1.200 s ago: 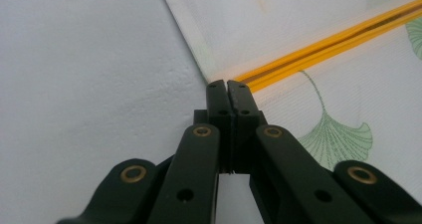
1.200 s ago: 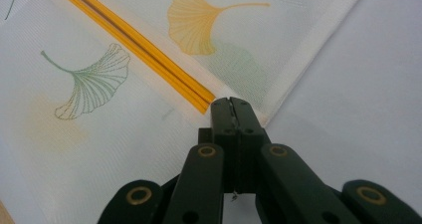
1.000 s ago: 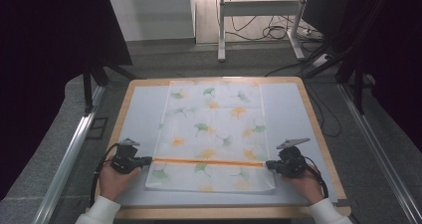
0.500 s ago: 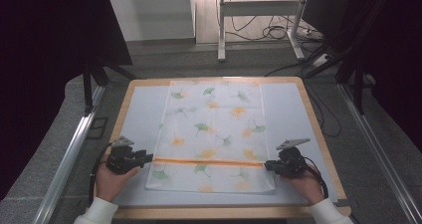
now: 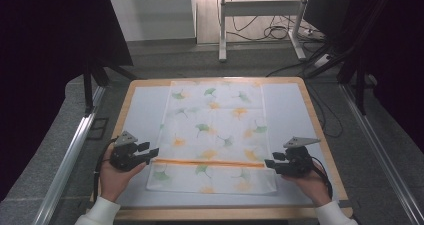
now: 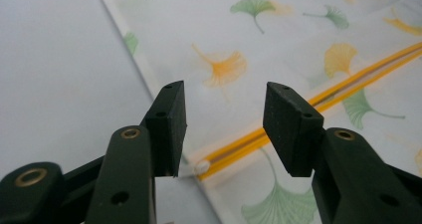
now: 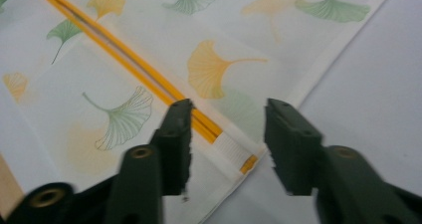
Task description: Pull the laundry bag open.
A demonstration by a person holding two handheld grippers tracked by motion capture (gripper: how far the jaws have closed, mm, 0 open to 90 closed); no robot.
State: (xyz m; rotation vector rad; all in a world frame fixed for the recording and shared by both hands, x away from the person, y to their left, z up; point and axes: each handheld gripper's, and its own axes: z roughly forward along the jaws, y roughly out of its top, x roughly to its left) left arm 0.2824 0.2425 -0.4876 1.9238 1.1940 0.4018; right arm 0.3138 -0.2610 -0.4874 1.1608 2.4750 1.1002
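Note:
A white cloth (image 5: 212, 130) printed with green and orange ginkgo leaves lies flat on the table, its near part folded over along an orange stripe (image 5: 207, 162). My left gripper (image 5: 150, 151) hangs at the stripe's left end, just above the cloth; its jaws have just been opening and stand open, with nothing pressed between them. In the left gripper view the gripper (image 6: 224, 129) looks down on the stripe's end (image 6: 234, 147). My right gripper (image 5: 270, 163) sits at the stripe's right end, jaws also just opened. The right gripper (image 7: 226, 144) frames the cloth's corner (image 7: 234, 152), untouched.
A pale mat (image 5: 290, 115) covers the wooden table (image 5: 320, 130). Metal rails (image 5: 75, 145) run along both sides over grey carpet. Desk legs and cables (image 5: 272, 32) stand on the floor beyond the far edge.
Both grippers let go of the cloth's folded edge and opened. The left one rose a little; the right one stayed in place. The cloth lies as before.

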